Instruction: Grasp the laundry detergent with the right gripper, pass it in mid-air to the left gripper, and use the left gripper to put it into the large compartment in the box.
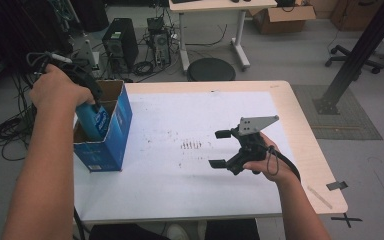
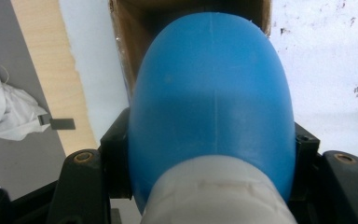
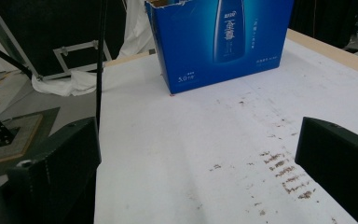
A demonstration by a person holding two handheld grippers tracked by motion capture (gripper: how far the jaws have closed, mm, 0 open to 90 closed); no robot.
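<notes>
Blue plastic bottle sits partly inside the open top of the blue cardboard box, tilted, its lower part below the box rim and its upper part above it. Label with white print visible on the bottle's side in the high view. In the left gripper view the bottle's rounded blue body bulges between the two black jaws, with a whitish neck or cap section at the bottom of the frame; the brown inside of the box lies just beyond it.

Left gripper: clamped on the bottle, one jaw pressing each side of the blue body. Left hand holds it above the box opening, cable trailing off behind.

Box stands upright at the left edge of the white table surface, flaps open. The right gripper view shows its printed blue face with a bottle picture and white characters.

Right gripper: jaws spread wide apart, nothing between them, held over the table's right half, well apart from the box. Right hand grips its body; grey three-cornered plate on top.

Dark scuff marks on the white surface between box and right gripper, seen also in the right gripper view.
</notes>
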